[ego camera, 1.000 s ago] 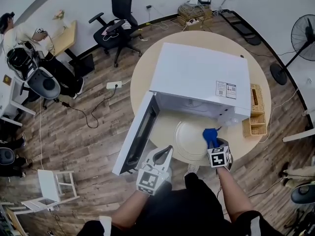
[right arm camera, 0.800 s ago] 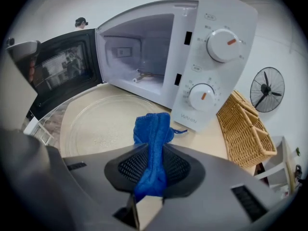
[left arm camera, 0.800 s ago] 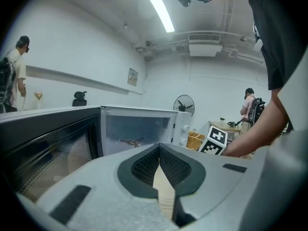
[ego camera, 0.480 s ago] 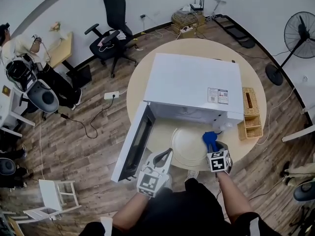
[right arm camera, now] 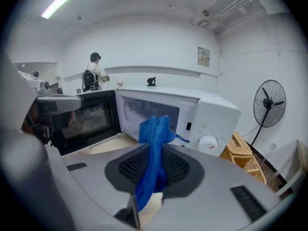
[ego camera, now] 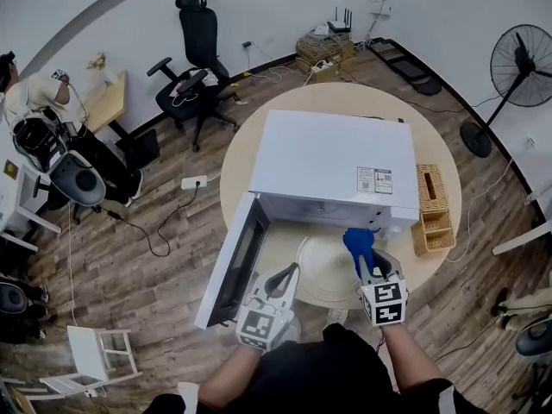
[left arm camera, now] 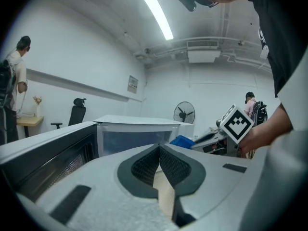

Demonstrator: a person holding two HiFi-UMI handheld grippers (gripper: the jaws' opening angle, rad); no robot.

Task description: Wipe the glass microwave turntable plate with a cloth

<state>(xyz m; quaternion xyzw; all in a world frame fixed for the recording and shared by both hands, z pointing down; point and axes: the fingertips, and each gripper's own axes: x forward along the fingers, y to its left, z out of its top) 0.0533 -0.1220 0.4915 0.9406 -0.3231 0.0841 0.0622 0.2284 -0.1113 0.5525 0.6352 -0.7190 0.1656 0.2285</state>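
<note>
1. Farthest left we see the microwave door [ego camera: 237, 261]. It is a flat dark panel in a white frame, and it is swung wide open.
2. Just beside the door's free edge sits the left gripper [ego camera: 286, 274], a smooth grey shell with black ribbed pads. Its jaws are pressed together at the tips with nothing between them.
3. The glass turntable plate [ego camera: 323, 270] lies flat on the round, pale wooden table [ego camera: 345, 93], directly in front of the open cavity. It is a pale, translucent disc with a faint ring inside its rim.
4. Behind the plate stands the microwave [ego camera: 332, 158], a white box with a smooth top that carries a small label.
5. Over the plate's right edge we find the blue cloth [ego camera: 358, 247]. It is soft and nubby, bunched into a thick rope.
6. The right gripper [ego camera: 368, 267] has its jaws clamped on the cloth, which sticks out beyond the tips (we cannot tell whether it touches the glass).
7. Farthest right on the table, beside the microwave, is a woven wicker basket [ego camera: 431, 201], rectangular and honey-coloured.
</note>
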